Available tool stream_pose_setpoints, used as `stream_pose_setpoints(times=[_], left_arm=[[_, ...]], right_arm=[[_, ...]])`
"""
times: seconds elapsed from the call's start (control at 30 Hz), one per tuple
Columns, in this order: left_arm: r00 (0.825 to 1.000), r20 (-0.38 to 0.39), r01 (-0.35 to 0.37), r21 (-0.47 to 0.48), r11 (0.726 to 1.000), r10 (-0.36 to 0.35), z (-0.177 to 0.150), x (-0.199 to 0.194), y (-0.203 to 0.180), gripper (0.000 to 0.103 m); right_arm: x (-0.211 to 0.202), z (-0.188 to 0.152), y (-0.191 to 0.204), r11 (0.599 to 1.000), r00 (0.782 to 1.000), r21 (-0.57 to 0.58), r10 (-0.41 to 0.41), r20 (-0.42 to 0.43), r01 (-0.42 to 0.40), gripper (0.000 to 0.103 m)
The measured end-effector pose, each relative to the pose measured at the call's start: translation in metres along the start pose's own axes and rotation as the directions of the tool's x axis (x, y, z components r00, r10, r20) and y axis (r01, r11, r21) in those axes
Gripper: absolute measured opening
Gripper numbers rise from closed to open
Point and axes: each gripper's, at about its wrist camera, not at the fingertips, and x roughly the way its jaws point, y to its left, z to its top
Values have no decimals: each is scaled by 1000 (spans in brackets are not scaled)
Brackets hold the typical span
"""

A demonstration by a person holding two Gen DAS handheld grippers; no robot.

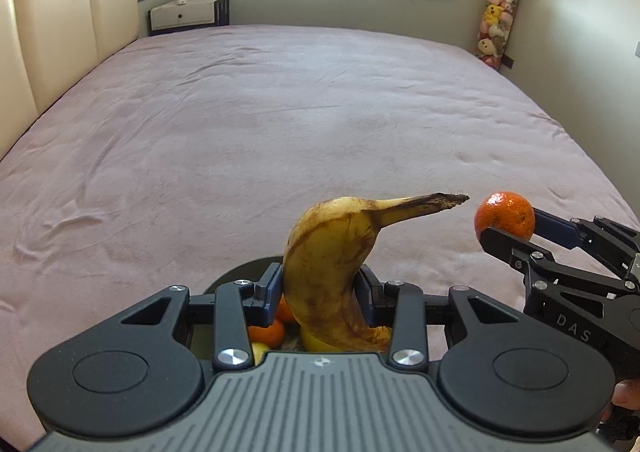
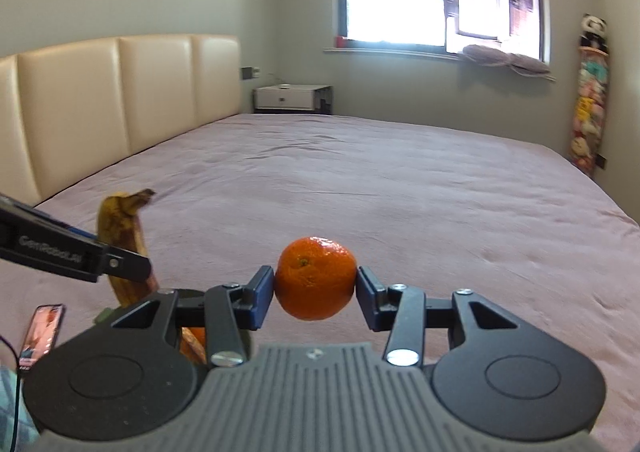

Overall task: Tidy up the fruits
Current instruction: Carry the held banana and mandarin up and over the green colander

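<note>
My left gripper is shut on a spotted yellow banana and holds it upright, stem pointing right, above a dark bowl. The bowl holds oranges and another yellow fruit, mostly hidden by the gripper. My right gripper is shut on an orange tangerine and holds it above the bed. In the left wrist view the tangerine is to the right of the banana's stem. In the right wrist view the banana and left gripper are at the left.
A wide bed with a pink cover fills the view, with a cream headboard at the left. A phone lies on the bed at the lower left. A white nightstand and a tube of plush toys stand against the far wall.
</note>
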Motion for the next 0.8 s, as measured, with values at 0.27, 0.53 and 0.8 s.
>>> stream_pose_setpoints(times=[0.27, 0.53, 0.8], left_arm=[[997, -82, 1, -8, 1000, -1, -26, -2, 27, 43], [989, -140, 31, -100, 994, -45, -36, 5, 55, 43], [972, -235, -15, -185, 983, -30, -45, 30, 77, 43]], right_arm=[[15, -13, 38, 990, 992, -71, 116, -57, -120, 43], [33, -25, 57, 981, 978, -76, 166, -127, -177, 43], [53, -35, 64, 976, 967, -88, 180, -181, -198, 43]])
